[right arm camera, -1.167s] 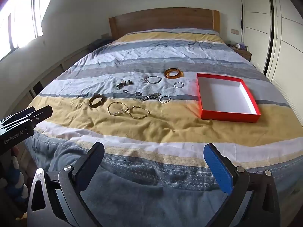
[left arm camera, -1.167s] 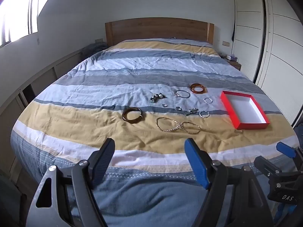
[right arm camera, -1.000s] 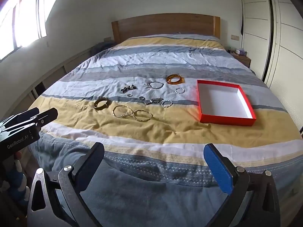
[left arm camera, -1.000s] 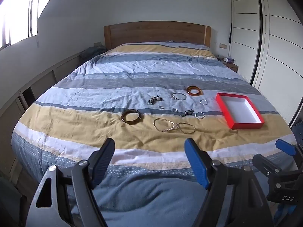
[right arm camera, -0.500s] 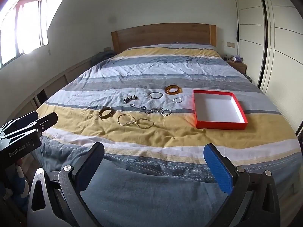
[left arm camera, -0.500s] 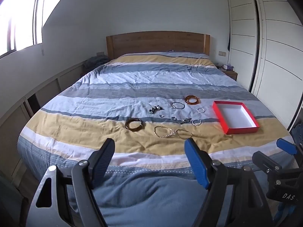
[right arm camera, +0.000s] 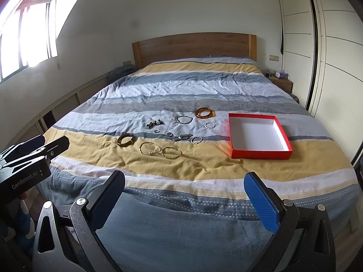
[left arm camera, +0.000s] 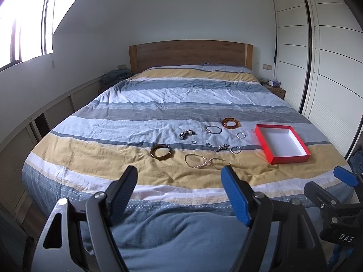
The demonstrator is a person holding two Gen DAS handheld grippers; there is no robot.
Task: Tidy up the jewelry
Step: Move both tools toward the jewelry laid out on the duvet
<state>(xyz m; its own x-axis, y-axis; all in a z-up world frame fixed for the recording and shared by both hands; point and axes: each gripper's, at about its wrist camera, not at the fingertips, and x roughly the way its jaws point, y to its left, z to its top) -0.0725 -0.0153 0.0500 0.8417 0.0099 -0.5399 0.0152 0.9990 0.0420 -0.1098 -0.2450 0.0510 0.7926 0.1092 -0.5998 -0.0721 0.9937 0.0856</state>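
A striped bed (left arm camera: 113, 165) fills both views, with loose jewelry scattered on the cover and an empty red box (right arm camera: 258, 136) lying to the right of it. Left of the red box sit an amber bangle (right arm camera: 204, 112), a few silver rings and bracelets (right arm camera: 184, 119), a dark bead cluster (right arm camera: 155, 123), a brown bangle (right arm camera: 125, 139) and, farthest toward the foot of the bed from the box's near corner, a tangled gold chain (right arm camera: 160, 150). Nothing is in the box yet.

The left gripper (left arm camera: 179, 192) and right gripper (right arm camera: 185, 195) both hang short of the foot of the bed, jaws spread wide and holding nothing.

Likely trouble: the soft, wrinkled cover may let thin rings sink or slide away as jaws press down, and the chain (apparently two looped strands, though it is hard to tell from here) could snag or lift unevenly. The light box may shift if nudged.

Nothing blocks the reach; a headboard (left arm camera: 190, 53) and wardrobe doors (left arm camera: 329, 56) stand far beyond the box.
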